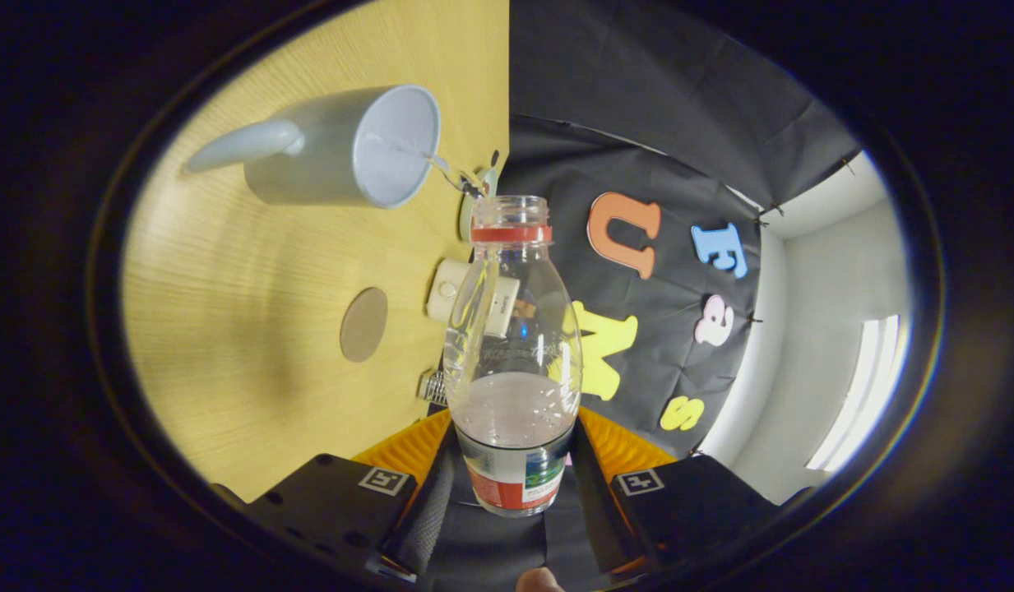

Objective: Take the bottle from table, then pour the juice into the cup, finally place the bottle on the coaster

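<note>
Gripper view, so everything's rolled sideways: the desk [252, 345] fills the 9 o'clock half and the booth wall sits over at 3 o'clock.

Closest in, the gripper [513, 469] is pinching the bottle [513, 353] low on its body, one of the fingers [408, 448] pressing in from 9 o'clock and the other from 3 o'clock, right around the label. The bottle is clear plastic, no cap on it, with a red ring under the open mouth. It points away from the fingers toward 12 o'clock. There's pale, cloudy juice [511, 411] pooled in the lower part, just above the label, and the rest of it looks see-through.

Just past the bottle at about 10 o'clock there's a round brown coaster [363, 324] lying flat on the desk, with nothing on it. Between the coaster and the bottle sits a small white box-like thing [453, 300], can't tell what it is.

Further out, at 11 o'clock from the bottle mouth, is the cup [350, 148], a grey mug with a white inside and its handle pointing away from the bottle. A thin clear stream runs between the bottle mouth and the inside of the cup.
</note>
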The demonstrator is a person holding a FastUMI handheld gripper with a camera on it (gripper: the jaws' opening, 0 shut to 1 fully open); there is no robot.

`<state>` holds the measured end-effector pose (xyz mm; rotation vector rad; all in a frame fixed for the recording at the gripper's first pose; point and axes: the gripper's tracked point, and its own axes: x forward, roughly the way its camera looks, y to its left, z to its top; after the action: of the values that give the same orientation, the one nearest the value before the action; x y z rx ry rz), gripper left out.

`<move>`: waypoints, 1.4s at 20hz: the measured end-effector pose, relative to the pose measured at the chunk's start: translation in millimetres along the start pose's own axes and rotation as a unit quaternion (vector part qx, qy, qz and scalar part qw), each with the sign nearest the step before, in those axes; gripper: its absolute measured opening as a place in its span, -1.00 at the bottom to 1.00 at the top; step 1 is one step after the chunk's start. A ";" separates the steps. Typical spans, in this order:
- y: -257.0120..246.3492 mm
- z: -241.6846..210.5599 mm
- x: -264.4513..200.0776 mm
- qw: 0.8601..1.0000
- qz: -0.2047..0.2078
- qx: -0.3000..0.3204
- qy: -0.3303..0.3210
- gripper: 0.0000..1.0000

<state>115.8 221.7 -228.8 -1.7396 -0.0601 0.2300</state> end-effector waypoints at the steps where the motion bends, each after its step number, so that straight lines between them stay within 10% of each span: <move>1: -0.6 -0.4 0.4 1.000 0.000 -0.002 0.000 0.54; 28: -47.1 -6.1 13.6 0.993 -0.027 -0.116 -0.008 0.53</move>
<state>134.4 226.7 -183.3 -1.9652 -0.1506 0.2038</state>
